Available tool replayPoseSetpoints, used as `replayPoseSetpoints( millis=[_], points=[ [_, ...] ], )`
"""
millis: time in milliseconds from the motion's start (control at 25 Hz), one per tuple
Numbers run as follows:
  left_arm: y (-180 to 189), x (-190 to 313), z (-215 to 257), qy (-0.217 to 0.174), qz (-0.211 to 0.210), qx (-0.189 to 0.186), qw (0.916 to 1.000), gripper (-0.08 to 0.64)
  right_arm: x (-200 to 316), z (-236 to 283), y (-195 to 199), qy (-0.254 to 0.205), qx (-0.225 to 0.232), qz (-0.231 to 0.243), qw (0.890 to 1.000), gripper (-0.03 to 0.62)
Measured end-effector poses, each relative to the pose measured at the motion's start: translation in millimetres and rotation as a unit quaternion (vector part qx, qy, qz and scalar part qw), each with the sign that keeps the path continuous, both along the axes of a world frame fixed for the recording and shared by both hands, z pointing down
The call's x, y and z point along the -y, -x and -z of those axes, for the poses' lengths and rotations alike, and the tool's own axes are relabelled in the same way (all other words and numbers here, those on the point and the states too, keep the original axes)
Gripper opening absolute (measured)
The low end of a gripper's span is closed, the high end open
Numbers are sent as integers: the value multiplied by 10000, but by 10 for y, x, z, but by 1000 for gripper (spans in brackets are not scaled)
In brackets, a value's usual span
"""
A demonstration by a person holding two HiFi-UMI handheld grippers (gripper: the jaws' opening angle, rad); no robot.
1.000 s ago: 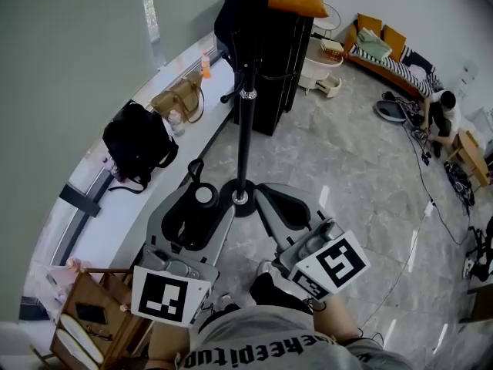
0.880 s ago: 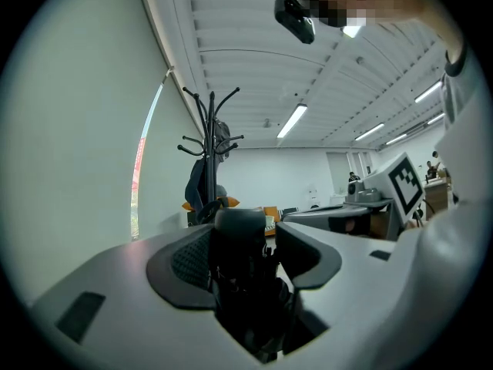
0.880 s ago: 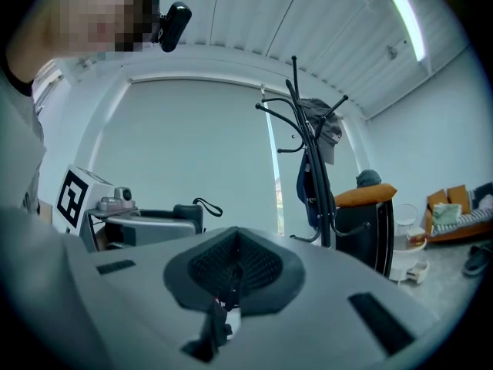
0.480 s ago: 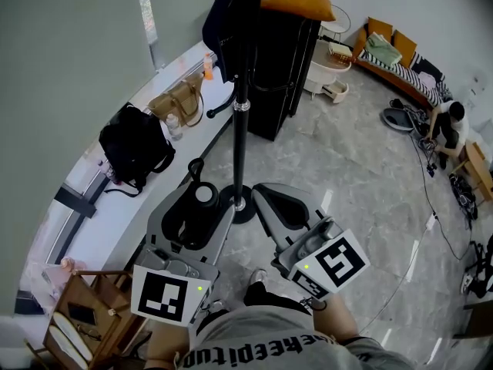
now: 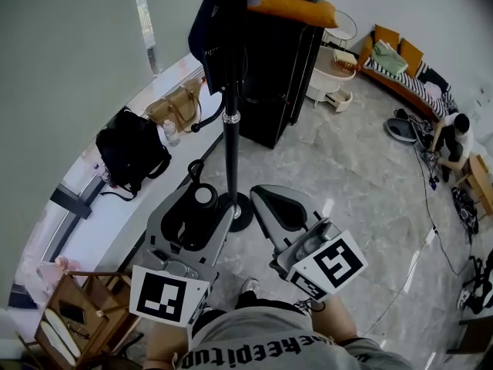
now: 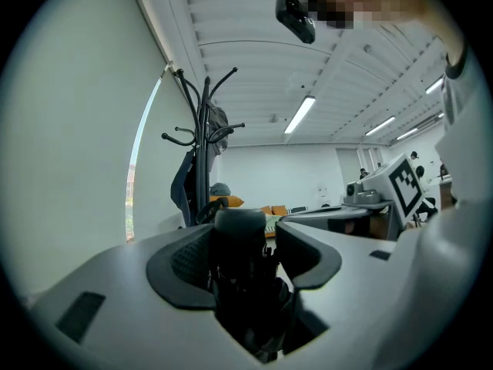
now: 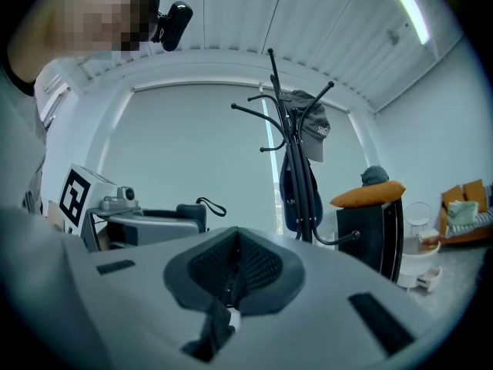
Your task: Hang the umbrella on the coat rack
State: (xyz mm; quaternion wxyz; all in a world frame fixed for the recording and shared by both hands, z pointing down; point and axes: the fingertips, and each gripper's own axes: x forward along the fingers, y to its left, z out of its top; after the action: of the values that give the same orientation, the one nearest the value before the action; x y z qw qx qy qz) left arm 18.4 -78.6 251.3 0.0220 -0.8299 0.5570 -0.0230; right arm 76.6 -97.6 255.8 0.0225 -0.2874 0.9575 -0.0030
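Observation:
A folded black umbrella (image 5: 205, 196) with a pale round end cap stands upright in my left gripper (image 5: 199, 206), which is shut on it; its wrist strap (image 5: 196, 168) loops off the top. In the left gripper view the umbrella (image 6: 240, 230) fills the gap between the pads of the left gripper (image 6: 243, 245). The black coat rack (image 5: 229, 122) rises just beyond both grippers, its base (image 5: 236, 210) on the floor, a dark garment (image 5: 202, 29) on its hooks. My right gripper (image 5: 262, 196) is shut and empty, beside the pole. In its own view the right gripper (image 7: 235, 267) points at the coat rack (image 7: 288, 137).
A black bag (image 5: 131, 149) and a tan handbag (image 5: 176, 103) sit on the curved window ledge at left. A black cabinet (image 5: 271, 75) with an orange cushion (image 5: 297, 8) stands behind the rack. A wooden stand (image 5: 77, 314) is at lower left. A person (image 5: 451, 129) crouches far right.
The view has tilted up and more of the rack's top and hooks shows. Both grippers hold the same pose, the left still shut on the umbrella.

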Motion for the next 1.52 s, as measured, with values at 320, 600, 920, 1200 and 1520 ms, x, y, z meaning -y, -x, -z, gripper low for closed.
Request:
replayPoseSetpoints(
  millis=[320,600,920,1200,1520],
  points=[
    [-113,126,-52,24,252,42,9997,253,178,-72,-126,78,114,230,9996,11],
    [-49,217,-93,85,373,132,9992,253,277,-125,-29,148,137,383,9991,11],
    [182,419,-94,84,196,88,9997,253,454,-130,189,164,116,202,9996,11],
    [453,616,-111,98,-88,62,9999,253,612,-147,450,154,42,-96,9998,11],
    [712,792,-178,170,-441,124,9988,253,751,-195,709,226,-15,-429,9988,11]
  ],
)
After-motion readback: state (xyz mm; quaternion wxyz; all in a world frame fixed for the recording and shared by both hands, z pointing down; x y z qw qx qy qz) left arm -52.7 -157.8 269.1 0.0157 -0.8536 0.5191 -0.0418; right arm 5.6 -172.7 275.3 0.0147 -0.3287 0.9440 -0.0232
